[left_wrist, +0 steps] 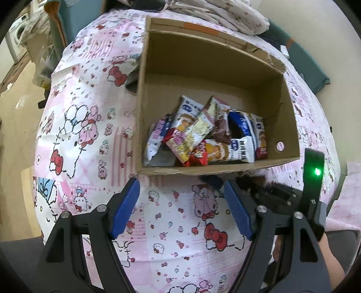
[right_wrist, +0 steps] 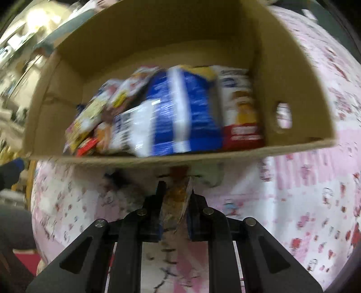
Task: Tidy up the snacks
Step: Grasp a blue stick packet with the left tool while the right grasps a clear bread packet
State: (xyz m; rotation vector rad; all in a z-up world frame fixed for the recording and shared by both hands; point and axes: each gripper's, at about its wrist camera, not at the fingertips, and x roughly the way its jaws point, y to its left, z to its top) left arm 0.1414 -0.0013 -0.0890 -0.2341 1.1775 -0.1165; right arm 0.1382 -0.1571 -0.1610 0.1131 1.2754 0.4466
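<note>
Left tool (left_wrist: 181, 198) released — blue pads (left_wrist: 125, 208) spread wide, nothing between them, hovering over the pink cartoon-print cloth (left_wrist: 90, 135) on the worktop, just short of the cardboard box (left_wrist: 216, 76). Box open-topped, sitting on the cloth, round hole in its right wall. Snack packets (left_wrist: 203, 137) heaped inside toward the near wall — white-and-blue wrappers, a red one, a brown one, several overlapping and tilted. Far half of the box floor bare. Folded fabric (left_wrist: 216, 13) beyond the box, at the top of the left view.

Right tool (right_wrist: 174, 193) clenched on a thin snack packet (right_wrist: 178, 198), held edge-on between the pads, just in front of the box's near wall (right_wrist: 158, 160). Right view motion-blurred; packet print unreadable, orange-brown tones only. Right tool also visible in the left view, low right, green light (left_wrist: 317, 172) lit.
</note>
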